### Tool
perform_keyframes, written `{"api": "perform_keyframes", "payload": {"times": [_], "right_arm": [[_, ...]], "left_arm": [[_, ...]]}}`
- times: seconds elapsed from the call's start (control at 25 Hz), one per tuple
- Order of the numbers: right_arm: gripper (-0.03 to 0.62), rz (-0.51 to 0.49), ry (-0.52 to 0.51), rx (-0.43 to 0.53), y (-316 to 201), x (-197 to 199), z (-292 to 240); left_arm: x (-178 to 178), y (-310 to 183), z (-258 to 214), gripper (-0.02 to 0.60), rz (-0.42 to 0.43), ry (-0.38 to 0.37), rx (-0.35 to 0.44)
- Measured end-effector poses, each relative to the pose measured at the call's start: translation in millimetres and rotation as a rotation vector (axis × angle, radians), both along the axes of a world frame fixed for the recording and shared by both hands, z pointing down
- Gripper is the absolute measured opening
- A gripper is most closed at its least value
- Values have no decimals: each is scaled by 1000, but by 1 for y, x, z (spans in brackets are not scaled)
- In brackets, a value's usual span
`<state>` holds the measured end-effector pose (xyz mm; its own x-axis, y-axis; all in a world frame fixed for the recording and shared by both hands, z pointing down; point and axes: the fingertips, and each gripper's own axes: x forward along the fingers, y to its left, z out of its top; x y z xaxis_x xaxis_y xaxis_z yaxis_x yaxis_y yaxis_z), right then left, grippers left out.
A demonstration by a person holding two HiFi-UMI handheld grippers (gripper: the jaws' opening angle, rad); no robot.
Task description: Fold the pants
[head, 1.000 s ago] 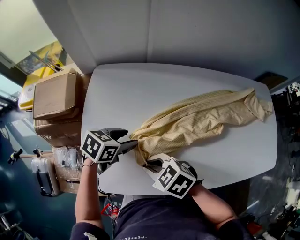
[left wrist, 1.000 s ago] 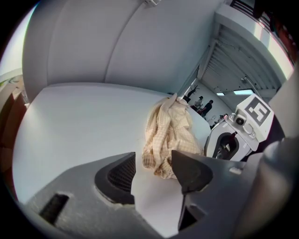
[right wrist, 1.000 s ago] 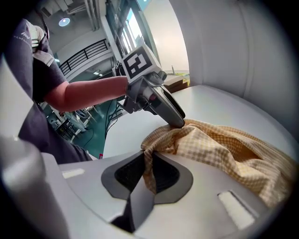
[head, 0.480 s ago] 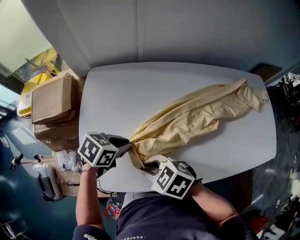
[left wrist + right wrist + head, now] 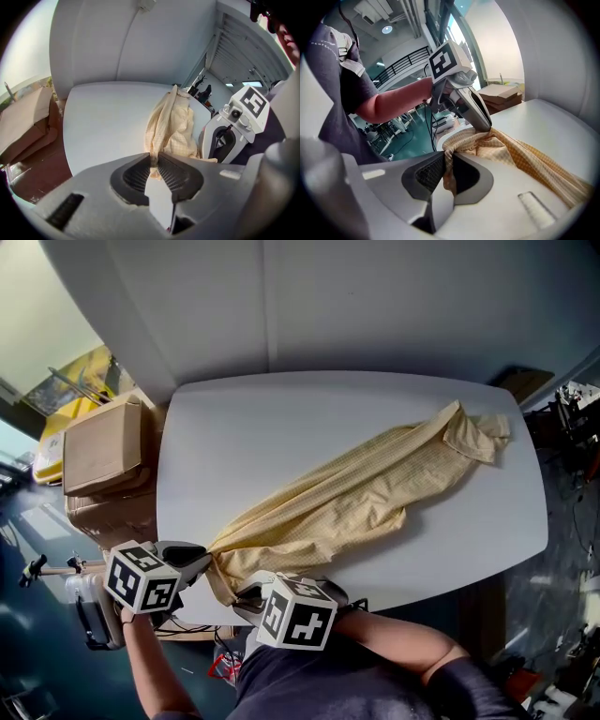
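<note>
**Left hand-held gripper** [image 5: 154, 158]: just closed from wide apart, ribbed pads now pinching a thin edge of the pants [image 5: 356, 493].

**Right hand-held gripper** [image 5: 448, 157]: clamped on a gathered fold of the same near end, just beside the left one.

**Since a second ago:** both grips drawn back toward the near-left corner of the bench [image 5: 281, 418], out to its edge, with the cloth dragged along. Far end pulled clear of the right-hand edge. Earlier slack bulge drawn out into a longer, straighter band.

**Judged meaning for the task:** a straightening pull ahead of any fold, with no fold yet made.

**Appearance of the pants:** pale yellow, finely checked, thin and limp. Laid diagonally across the bench from the near-left corner to near the far-right corner. Narrow and bunched at the gripped end, widest about the middle, ending in a turned-over flap at the far end. Wrinkled lengthwise, not yet flat.
</note>
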<state>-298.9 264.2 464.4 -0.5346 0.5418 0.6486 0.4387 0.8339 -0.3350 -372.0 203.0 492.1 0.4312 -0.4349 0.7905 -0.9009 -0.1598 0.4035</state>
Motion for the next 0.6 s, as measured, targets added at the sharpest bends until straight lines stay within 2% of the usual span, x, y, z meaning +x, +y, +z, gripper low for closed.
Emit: {"api": "perform_keyframes", "payload": {"times": [0.12,0.32,0.48,0.6], "right_arm": [[44,30,-24,-23,-8,0,-10],[44,151,-90,-69,-48,11,-37],[44,256,-142,-31,-98,33,-55],[44,344,-151,2,-143,60,-62]], "left_arm": [[0,-7,-12,57,-10,-17,26],[8,-45,-46,58,-35,-28,117],[32,-97,-71,58,6,-75,187],[60,-141,-81,58,34,-84,222]]}}
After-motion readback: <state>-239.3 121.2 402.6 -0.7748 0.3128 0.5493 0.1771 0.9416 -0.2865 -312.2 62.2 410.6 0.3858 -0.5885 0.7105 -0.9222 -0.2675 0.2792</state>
